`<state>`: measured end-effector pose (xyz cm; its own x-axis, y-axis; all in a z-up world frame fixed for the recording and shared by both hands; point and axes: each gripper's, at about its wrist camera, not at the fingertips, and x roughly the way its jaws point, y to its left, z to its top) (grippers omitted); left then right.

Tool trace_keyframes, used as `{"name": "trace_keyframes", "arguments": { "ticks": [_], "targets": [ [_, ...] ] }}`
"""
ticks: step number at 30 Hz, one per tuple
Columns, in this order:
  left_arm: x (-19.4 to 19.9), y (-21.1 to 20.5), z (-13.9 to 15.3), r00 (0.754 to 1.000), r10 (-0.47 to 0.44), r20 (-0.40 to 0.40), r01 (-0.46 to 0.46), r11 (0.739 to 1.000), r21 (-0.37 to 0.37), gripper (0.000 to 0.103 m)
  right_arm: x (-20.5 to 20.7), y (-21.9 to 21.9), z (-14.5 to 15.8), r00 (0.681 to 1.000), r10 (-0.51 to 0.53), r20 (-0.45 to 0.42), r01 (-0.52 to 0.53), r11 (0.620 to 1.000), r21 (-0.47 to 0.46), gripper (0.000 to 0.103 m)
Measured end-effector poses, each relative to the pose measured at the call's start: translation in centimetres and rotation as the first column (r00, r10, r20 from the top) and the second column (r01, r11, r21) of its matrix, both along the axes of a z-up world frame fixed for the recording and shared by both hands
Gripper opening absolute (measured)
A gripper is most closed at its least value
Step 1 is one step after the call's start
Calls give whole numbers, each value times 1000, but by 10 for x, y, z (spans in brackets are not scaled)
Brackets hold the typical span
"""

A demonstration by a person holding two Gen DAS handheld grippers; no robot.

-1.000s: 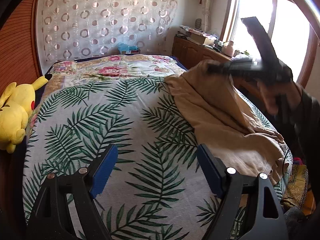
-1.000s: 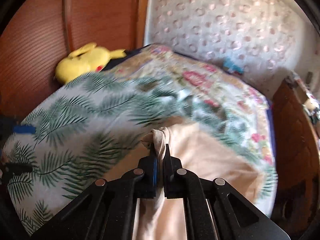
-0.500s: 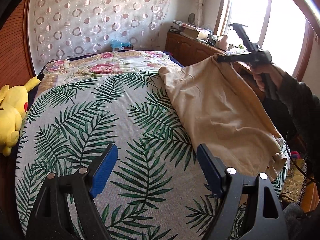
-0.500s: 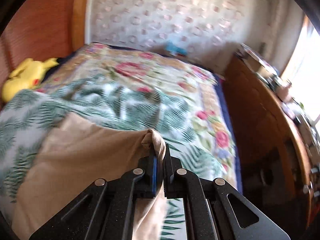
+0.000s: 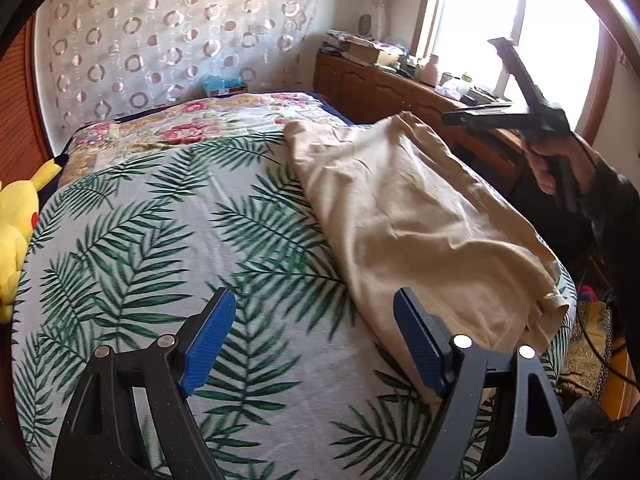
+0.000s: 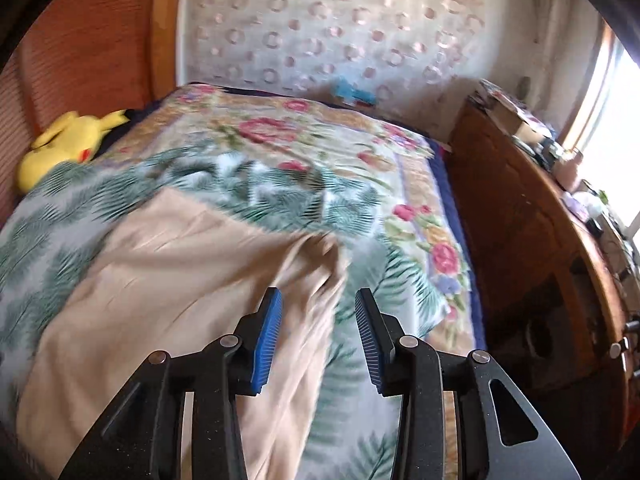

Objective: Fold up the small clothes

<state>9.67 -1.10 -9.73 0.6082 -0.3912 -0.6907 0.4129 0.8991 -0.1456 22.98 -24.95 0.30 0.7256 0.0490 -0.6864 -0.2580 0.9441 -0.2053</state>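
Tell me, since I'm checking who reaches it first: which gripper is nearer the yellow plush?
Left. The left gripper hangs over the bed's near middle, with the plush at its left; the right gripper hovers across the bed.

Home bedroom: bed (image 5: pixel 248 264) with palm-leaf cover; yellow plush toy (image 5: pixel 16 224) at 9 o'clock; wooden sideboard (image 6: pixel 532 240) under window (image 5: pixel 512 32) at 2 o'clock.

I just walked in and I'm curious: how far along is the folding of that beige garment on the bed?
Barely begun. The beige garment is spread on the palm-print bedspread, no fold visible. Nothing is in hand: the right gripper and left gripper are both open and empty. All the folding is left.
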Motion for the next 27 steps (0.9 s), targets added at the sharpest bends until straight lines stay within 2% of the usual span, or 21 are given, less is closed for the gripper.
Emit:
{"name": "trace_keyframes", "arguments": {
  "ticks": [6,11,14,27],
  "targets": [
    [0,-18,-2,1000,-29,-8,29,999,16,82,-70,10,-13,996,85,15,-85,996,36,39],
    [-3,-25,-5,999,-45,-11,45,999,27,82,-102,12,-31,994,110,16,-111,991,76,39],
    [-4,-29,-8,999,-50,-19,51,998,30,82,-125,-5,-41,994,111,6,-111,990,91,39],
    [-13,-38,-17,995,-82,-50,83,996,19,82,-182,-39,-33,994,102,-30,-97,985,141,39]
  ]
}}
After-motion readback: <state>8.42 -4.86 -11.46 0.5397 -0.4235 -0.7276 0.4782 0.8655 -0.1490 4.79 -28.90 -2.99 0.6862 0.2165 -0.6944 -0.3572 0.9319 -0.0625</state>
